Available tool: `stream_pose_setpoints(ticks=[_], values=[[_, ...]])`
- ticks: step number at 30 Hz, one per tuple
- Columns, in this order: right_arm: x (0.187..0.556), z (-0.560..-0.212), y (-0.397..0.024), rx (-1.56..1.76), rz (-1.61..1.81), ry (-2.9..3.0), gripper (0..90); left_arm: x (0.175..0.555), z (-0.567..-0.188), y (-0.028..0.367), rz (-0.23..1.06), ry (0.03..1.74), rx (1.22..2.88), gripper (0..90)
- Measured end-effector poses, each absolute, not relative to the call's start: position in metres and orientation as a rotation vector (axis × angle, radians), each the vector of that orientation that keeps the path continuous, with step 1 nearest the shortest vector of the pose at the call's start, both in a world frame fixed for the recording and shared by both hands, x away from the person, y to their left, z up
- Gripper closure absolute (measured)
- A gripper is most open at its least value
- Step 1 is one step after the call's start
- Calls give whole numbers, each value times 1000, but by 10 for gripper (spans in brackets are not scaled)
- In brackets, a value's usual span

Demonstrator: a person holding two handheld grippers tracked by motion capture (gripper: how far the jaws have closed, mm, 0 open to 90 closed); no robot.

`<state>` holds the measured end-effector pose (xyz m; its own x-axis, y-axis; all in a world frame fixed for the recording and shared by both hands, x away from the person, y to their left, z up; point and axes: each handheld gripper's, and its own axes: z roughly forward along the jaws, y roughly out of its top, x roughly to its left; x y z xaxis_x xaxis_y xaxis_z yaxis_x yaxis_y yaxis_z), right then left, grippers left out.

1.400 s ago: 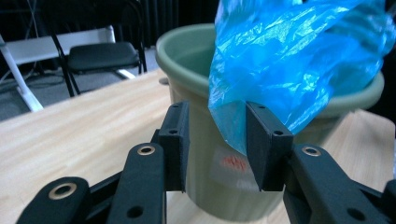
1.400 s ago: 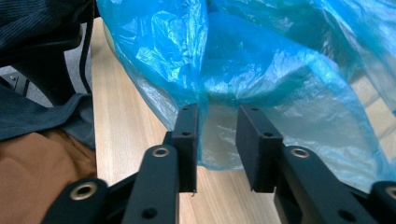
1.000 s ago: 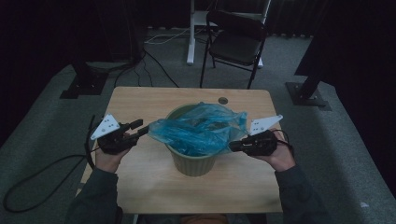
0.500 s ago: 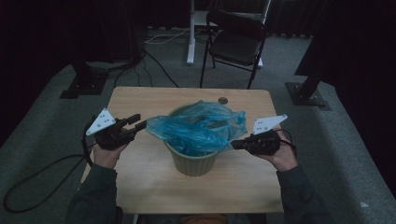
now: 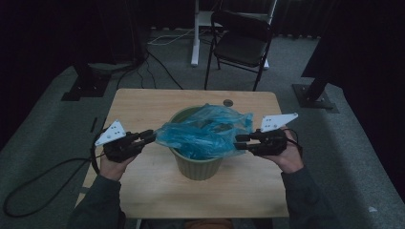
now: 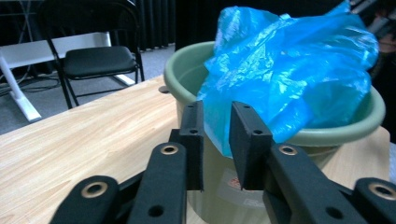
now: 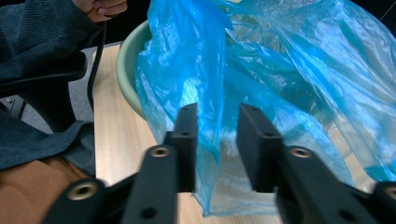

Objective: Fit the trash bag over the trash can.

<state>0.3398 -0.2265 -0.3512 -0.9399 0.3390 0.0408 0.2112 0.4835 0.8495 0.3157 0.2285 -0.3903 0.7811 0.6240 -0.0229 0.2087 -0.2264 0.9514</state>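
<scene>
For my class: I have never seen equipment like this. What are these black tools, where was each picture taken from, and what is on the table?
A person sits at a wooden table holding a two-jaw tool in each hand. The high view looks down from above the person. Each of the other two pictures comes from a camera riding on one tool, looking along its black jaws.

On the table stands a green bucket with a crumpled blue plastic bag in it, spilling over the rim.

The left hand-held gripper has just been closing; an edge of the bag lies between its jaws, with a gap still visible. The right hand-held gripper has just been opening; a fold of bag hangs between its jaws, not pinched. A black chair stands behind the table.
</scene>
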Motion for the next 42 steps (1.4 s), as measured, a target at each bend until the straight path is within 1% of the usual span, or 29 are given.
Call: stream_pose_setpoints(ticks=[1,3,6,8,9,11,12,14,18,23,25,31,36,42], values=[[340,-351,-225,483,1454,2597,762,316,-390,228,439,642,1798,776],[341,-352,-222,490,1441,2596,795,316,-391,226,428,637,1799,798],[343,-353,-217,497,1444,2600,791,317,-393,224,405,630,1804,834],[344,-354,-213,509,1443,2622,686,316,-396,221,386,624,1816,845],[346,-355,-212,521,1440,2641,650,315,-397,219,382,619,1825,847],[347,-357,-209,538,1430,2656,612,314,-400,216,372,607,1845,857],[347,-358,-208,541,1431,2669,610,313,-401,215,368,601,1854,864],[346,-359,-207,529,1445,2674,640,312,-402,212,358,591,1869,877],[341,-359,-207,468,1456,2684,797,311,-406,209,336,578,1891,892],[332,-360,-208,406,1470,2682,884,309,-411,206,321,572,1913,894],[328,-362,-208,380,1476,2698,900,307,-416,205,304,574,1921,895],[323,-372,-204,331,1441,2756,900,307,-426,204,274,583,1938,895],[328,-381,-200,361,1334,2789,900,309,-432,202,254,589,1961,894],[334,-384,-202,407,1317,2792,900,307,-434,204,247,590,1962,894]])
